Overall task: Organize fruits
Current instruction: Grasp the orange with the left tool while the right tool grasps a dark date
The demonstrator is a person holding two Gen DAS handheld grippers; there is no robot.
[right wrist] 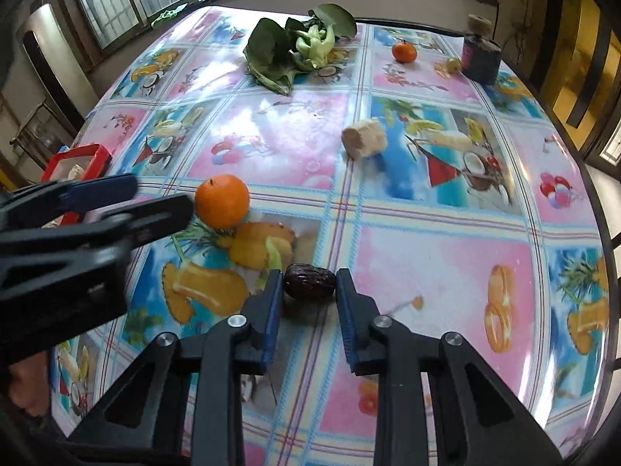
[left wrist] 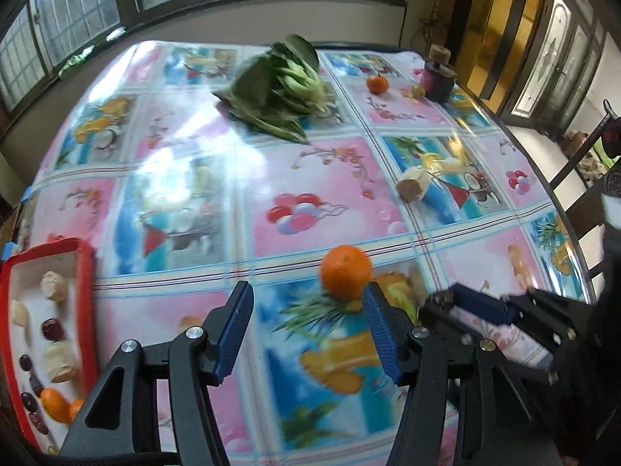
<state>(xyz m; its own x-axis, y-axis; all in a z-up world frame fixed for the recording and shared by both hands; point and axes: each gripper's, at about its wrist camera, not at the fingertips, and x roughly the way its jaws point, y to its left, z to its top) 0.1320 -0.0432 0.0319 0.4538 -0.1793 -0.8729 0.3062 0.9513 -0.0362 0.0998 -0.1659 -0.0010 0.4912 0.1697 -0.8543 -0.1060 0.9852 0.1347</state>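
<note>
In the right wrist view a dark wrinkled date (right wrist: 309,279) lies between the blue pads of my right gripper (right wrist: 309,298), which is shut on its two ends just above the tablecloth. A large orange (left wrist: 345,272) sits on the table. My left gripper (left wrist: 308,299) is open beside it, its right pad (left wrist: 378,334) close to the orange and its left pad far off. The right wrist view shows this left gripper (right wrist: 163,196) to the left of the orange (right wrist: 222,201). A red-rimmed tray (left wrist: 86,310) at the left holds pale chunks, dates and oranges.
Leafy greens (right wrist: 295,44) lie at the far side. A small orange (right wrist: 404,51), a small pale green fruit (right wrist: 452,64) and a dark corked jar (right wrist: 480,56) stand far right. A pale cylindrical chunk (right wrist: 365,138) lies mid-table. The table's edge (right wrist: 594,209) curves along the right.
</note>
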